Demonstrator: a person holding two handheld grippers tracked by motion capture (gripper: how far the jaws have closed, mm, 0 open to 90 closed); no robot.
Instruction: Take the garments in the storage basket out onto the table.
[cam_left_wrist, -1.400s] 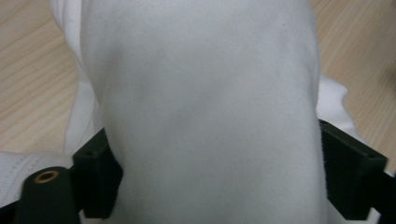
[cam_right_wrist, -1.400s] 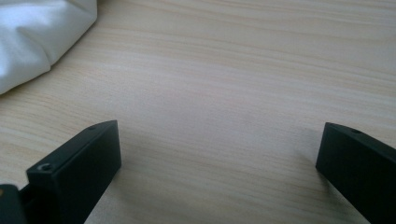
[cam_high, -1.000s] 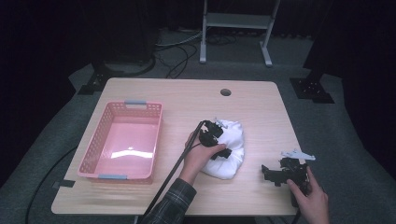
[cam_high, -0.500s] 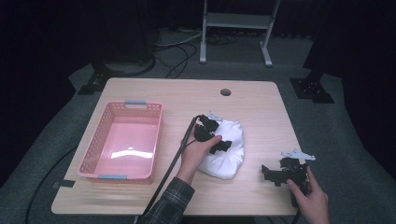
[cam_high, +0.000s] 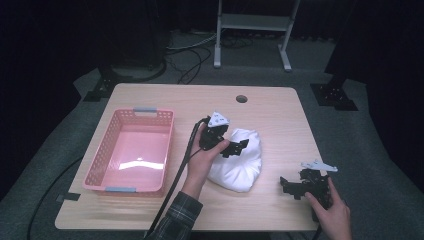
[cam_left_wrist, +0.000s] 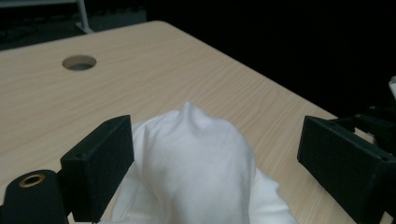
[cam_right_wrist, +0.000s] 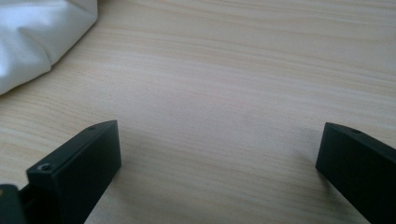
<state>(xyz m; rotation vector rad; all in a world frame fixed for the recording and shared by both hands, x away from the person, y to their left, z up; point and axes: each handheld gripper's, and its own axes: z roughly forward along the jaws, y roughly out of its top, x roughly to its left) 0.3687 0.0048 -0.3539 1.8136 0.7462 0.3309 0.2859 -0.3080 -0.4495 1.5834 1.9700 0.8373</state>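
Looking down from the high view, a white cloth bundle (cam_high: 237, 160) lies on the tabletop (cam_high: 270, 110), right of the pink basket (cam_high: 131, 150) and apart from it. The left claw (cam_high: 235, 148) hangs over the bundle's upper left part, held in the left hand (cam_high: 205, 157), its cable trailing toward the near edge. The right claw (cam_high: 290, 186) rests low near the front right corner, well apart from the cloth, gripped by the right hand (cam_high: 330, 212).

Along the left gripper view, the left claw (cam_left_wrist: 212, 158) stands wide, with a raised peak of the white cloth bundle (cam_left_wrist: 196, 163) between its jaws; the left jaw sits just beside the fabric, the right jaw clear of it.

Along the right gripper view, the right claw (cam_right_wrist: 219, 163) is spread wide above bare wood, holding nothing, and the white cloth bundle (cam_right_wrist: 37, 32) lies at the upper left.
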